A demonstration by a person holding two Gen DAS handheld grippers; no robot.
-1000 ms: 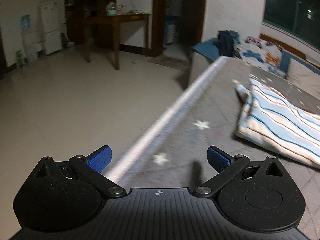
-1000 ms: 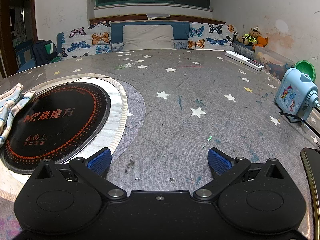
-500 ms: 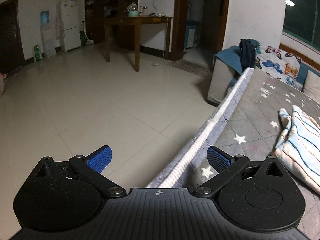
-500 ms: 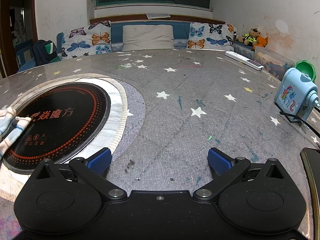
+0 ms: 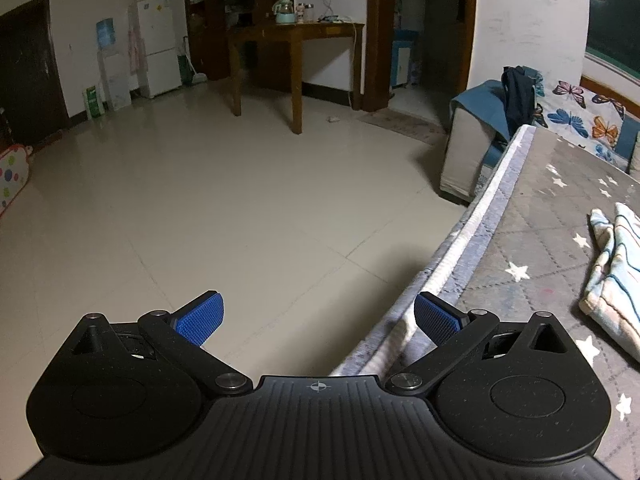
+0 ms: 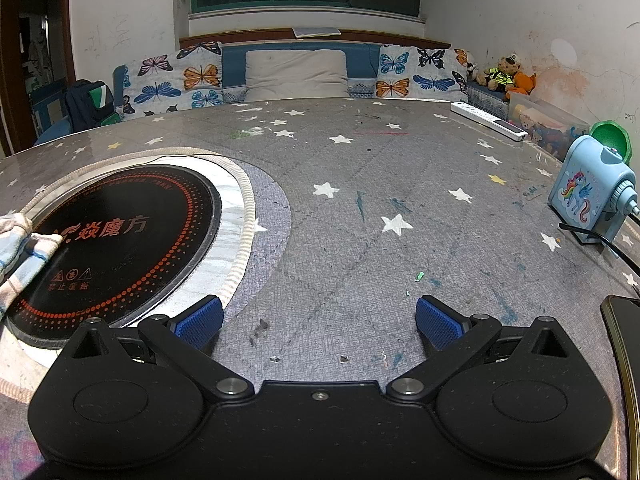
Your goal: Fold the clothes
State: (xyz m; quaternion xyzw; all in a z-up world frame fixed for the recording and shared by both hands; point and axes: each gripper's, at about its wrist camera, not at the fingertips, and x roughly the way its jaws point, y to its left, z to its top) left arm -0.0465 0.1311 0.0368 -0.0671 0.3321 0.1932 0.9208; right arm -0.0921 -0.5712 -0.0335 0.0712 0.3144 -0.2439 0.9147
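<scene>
Our left claw [image 5: 319, 318] is released, its blue pads [image 5: 201, 318] spread wide with nothing between them, and it hangs over the edge of the table [image 5: 532, 236], half above the pale tiled floor [image 5: 200, 208]. The striped cloth [image 5: 616, 276], folded into a thick bundle, lies on the star-patterned cover to the right of this claw, near it but apart. Our right claw [image 6: 319, 322] is released too, empty, low over the grey table top [image 6: 360, 216]. From this side we see only a corner of the striped cloth [image 6: 24, 252] at the far left, resting on the rim of the black round cooktop [image 6: 120, 236] set into the table. A blue unicorn pencil sharpener [image 6: 588, 192] stands at the right edge, and butterfly cushions [image 6: 176, 80] line the bench behind.
</scene>
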